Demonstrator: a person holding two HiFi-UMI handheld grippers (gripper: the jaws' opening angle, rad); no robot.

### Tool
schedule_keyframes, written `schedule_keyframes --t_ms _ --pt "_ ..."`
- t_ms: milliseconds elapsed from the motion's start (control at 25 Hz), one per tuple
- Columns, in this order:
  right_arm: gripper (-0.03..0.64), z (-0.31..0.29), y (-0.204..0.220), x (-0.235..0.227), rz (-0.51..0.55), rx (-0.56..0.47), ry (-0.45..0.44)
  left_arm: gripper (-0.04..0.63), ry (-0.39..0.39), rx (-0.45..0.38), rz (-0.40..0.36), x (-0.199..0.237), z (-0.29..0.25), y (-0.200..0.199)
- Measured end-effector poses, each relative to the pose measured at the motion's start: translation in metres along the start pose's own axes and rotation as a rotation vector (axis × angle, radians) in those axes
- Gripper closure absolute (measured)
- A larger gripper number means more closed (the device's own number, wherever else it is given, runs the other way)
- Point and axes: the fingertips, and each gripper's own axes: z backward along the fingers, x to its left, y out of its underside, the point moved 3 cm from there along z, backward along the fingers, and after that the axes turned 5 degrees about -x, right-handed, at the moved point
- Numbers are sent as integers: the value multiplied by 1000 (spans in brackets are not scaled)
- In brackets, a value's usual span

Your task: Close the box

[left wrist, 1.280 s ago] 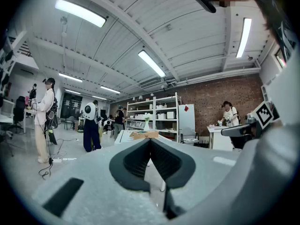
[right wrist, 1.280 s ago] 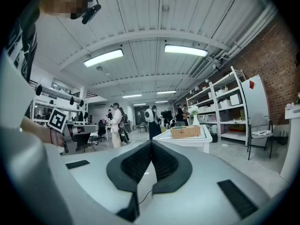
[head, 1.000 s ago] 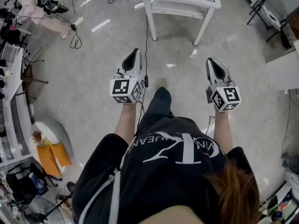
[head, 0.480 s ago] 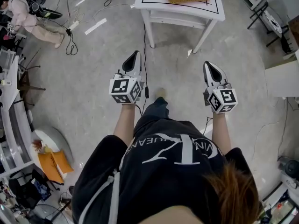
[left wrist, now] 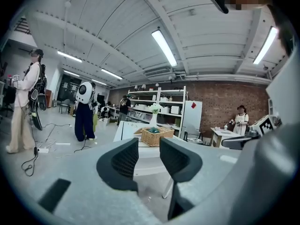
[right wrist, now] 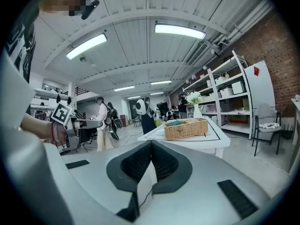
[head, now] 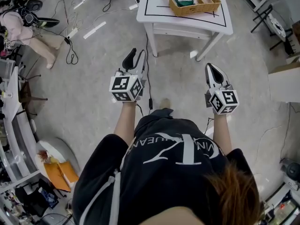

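Progress is nil so far: the tan woven wicker box (head: 194, 1) sits open on the white square table (head: 157, 8) well ahead of you, your left gripper (head: 137, 56) just spreading its jaws around nothing, your right gripper (head: 212, 68) pinched together, empty.

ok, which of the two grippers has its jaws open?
The left gripper: its jaws stand apart, having just been opening, with nothing between them. The right gripper has its jaws closed together, empty.
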Motion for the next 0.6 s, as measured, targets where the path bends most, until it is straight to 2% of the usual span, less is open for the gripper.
schedule_keyframes --t_ms 240,600 --pt "618 -49 -2 -8 -18 -10 15 449 -14 2 23 35 -44 -3" --pt "618 -80 5 -21 -47 12 45 433 6 76 93 44 -82 21"
